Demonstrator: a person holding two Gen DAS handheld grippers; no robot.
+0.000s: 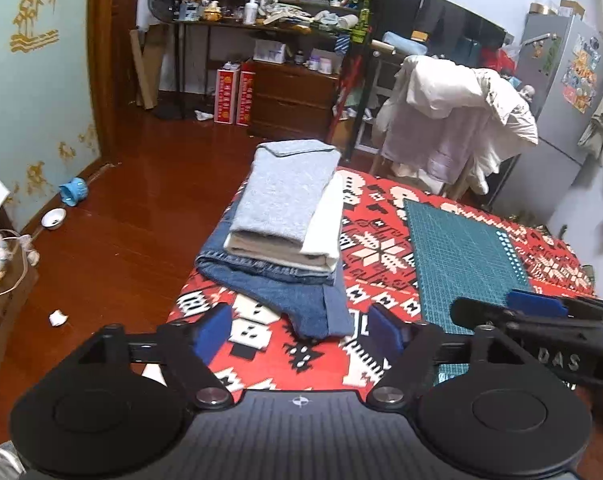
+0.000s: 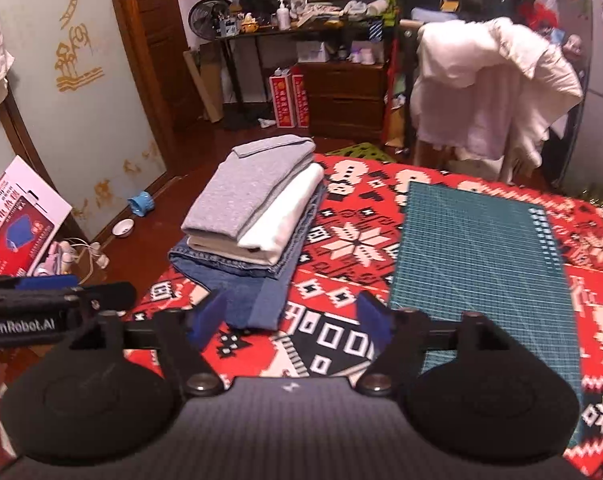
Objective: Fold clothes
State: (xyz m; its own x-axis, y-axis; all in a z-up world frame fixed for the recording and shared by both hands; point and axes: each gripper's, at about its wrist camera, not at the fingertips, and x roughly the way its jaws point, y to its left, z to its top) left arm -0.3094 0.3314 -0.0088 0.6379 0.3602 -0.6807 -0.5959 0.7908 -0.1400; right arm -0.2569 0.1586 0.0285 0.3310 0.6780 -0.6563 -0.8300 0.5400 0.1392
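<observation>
Hovering side by side over the near edge of the table, both claws hang empty with jaws spread wide: the left gripper (image 1: 299, 330) and the right gripper (image 2: 291, 322) each point at the pile of folded clothes (image 1: 285, 232). That pile sits toward the left side of the red patterned tablecloth (image 1: 373, 248), jeans (image 2: 237, 276) at the bottom with one denim corner trailing toward the claws, cream and white pieces in the middle, a grey top (image 2: 245, 188) squared off on the peak. Stacking it there looks deliberate, since it leaves the green cutting mat (image 2: 473, 248) bare as a folding surface. More pale laundry (image 2: 489, 80) is draped over a chair beyond the far edge, well apart from both claws, so I'd judge that's the next load waiting, with nothing gripped yet
</observation>
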